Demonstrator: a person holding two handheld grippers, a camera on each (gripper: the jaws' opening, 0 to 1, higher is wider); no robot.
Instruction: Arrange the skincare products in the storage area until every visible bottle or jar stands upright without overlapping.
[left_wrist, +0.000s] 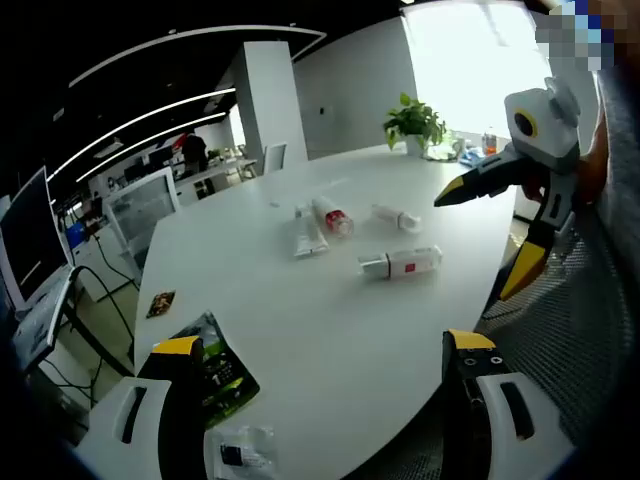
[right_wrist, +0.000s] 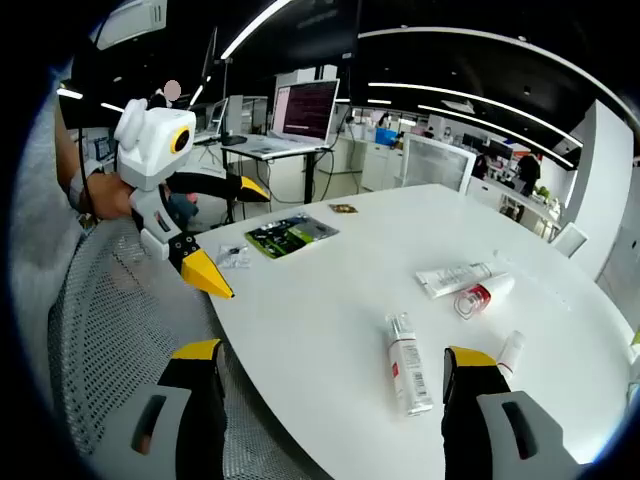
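1. I see bare bench (left_wrist: 330, 350) between my near edge and the lying products; open approach.
2. Pump bottle (left_wrist: 401, 263) lies nearest, apart from the tube (left_wrist: 307, 236) and red-capped bottle (left_wrist: 333, 217), which lie side by side.
3. Green packet (left_wrist: 222, 372) and small sachet (left_wrist: 243, 455) clutter the left near edge.
4. Potted plant (left_wrist: 415, 124) stands at the far edge.

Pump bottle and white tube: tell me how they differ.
The pump bottle has a red label and a pump head; the white tube is plain with a flat crimped end. The pump bottle lies alone nearer the table edge; the tube lies beside a red-capped bottle. Both lie flat, not upright.
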